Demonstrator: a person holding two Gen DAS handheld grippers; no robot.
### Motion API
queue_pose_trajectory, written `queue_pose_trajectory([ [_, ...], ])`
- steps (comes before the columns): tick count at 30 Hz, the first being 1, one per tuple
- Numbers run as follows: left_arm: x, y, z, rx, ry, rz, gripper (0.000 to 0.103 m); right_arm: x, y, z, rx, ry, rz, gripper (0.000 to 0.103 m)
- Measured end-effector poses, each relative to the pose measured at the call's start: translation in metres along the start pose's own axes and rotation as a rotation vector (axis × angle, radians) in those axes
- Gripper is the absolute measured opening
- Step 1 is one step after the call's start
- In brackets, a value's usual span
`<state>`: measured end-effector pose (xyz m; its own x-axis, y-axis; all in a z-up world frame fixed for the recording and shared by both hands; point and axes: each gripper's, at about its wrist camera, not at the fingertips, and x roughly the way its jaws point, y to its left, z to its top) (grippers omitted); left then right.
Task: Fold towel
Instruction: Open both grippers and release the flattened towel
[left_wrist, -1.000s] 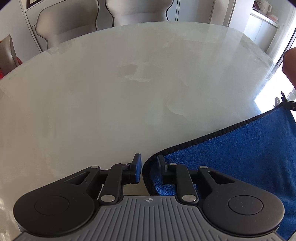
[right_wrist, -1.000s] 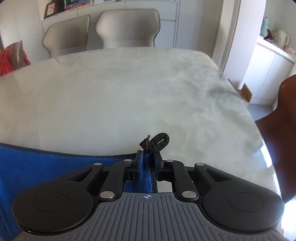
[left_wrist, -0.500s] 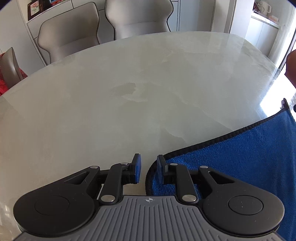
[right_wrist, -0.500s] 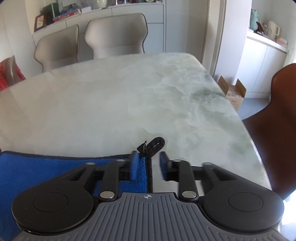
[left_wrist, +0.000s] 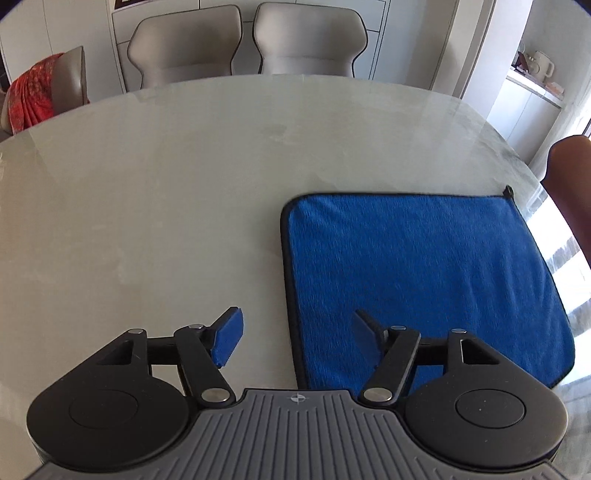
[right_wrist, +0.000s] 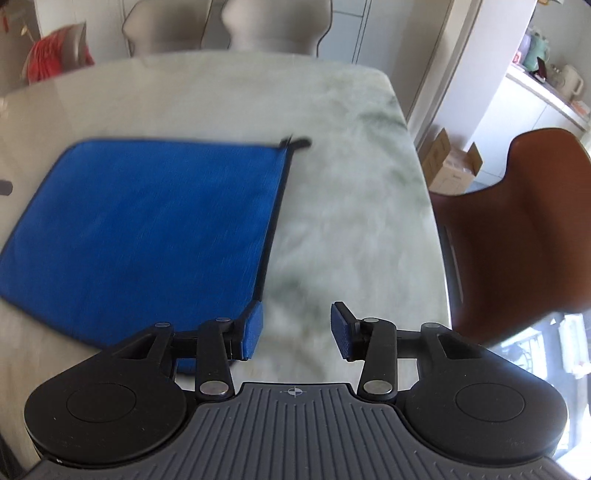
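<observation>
A blue towel (left_wrist: 417, 273) with a black hem lies flat on the marble table (left_wrist: 166, 192), in a roughly square shape. A small black hanging loop (right_wrist: 297, 142) sticks out at its far right corner. My left gripper (left_wrist: 295, 341) is open and empty, raised above the towel's near left edge. My right gripper (right_wrist: 297, 332) is open and empty, raised over the table just right of the towel (right_wrist: 147, 225), near its near right corner. The right wrist view is blurred by motion.
Two grey chairs (left_wrist: 243, 40) stand at the far side of the table. A red cloth (left_wrist: 35, 92) hangs over a chair at far left. A brown chair (right_wrist: 517, 229) stands close at the table's right edge, with a cardboard box (right_wrist: 452, 166) on the floor behind it.
Both grippers opened and let go of the towel's corners, then lifted and pulled back. The towel now lies flat on the table.
</observation>
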<state>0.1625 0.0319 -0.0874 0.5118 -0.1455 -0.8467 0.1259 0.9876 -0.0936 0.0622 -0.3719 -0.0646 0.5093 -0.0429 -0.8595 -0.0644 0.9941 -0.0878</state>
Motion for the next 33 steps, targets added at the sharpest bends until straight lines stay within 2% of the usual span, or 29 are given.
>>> queue_pose_trajectory([
  [3, 0.002, 0.001, -0.022, -0.068, 0.035, -0.02, 0.069, -0.003, 0.019, -0.024, 0.071, -0.046, -0.013, 0.042],
  [7, 0.005, 0.003, -0.042, -0.141, 0.063, -0.066, 0.069, 0.003, 0.032, -0.037, 0.242, -0.123, 0.077, 0.042],
  [10, 0.008, 0.0, -0.047, -0.158, 0.075, -0.08, 0.069, 0.012, 0.039, -0.037, 0.288, -0.138, 0.116, 0.042],
  [13, 0.01, -0.007, -0.051, -0.166, 0.089, -0.077, 0.069, 0.021, 0.043, -0.033, 0.259, -0.155, 0.155, 0.042],
  [18, 0.014, -0.022, -0.061, -0.178, 0.13, 0.0, 0.069, 0.042, 0.033, -0.031, 0.214, -0.072, 0.17, 0.042],
  [21, 0.01, -0.027, -0.067, -0.206, 0.123, 0.046, 0.069, 0.045, 0.026, -0.039, 0.167, -0.046, 0.163, 0.042],
  [24, 0.007, -0.028, -0.071, -0.245, 0.12, 0.092, 0.069, 0.046, 0.021, -0.044, 0.135, -0.049, 0.184, 0.042],
  [28, -0.001, -0.026, -0.076, -0.305, 0.083, 0.114, 0.069, 0.048, 0.021, -0.044, 0.076, -0.046, 0.198, 0.042],
  [33, 0.001, -0.029, -0.073, -0.293, 0.094, 0.146, 0.069, 0.047, 0.022, -0.038, 0.042, -0.062, 0.24, 0.042],
])
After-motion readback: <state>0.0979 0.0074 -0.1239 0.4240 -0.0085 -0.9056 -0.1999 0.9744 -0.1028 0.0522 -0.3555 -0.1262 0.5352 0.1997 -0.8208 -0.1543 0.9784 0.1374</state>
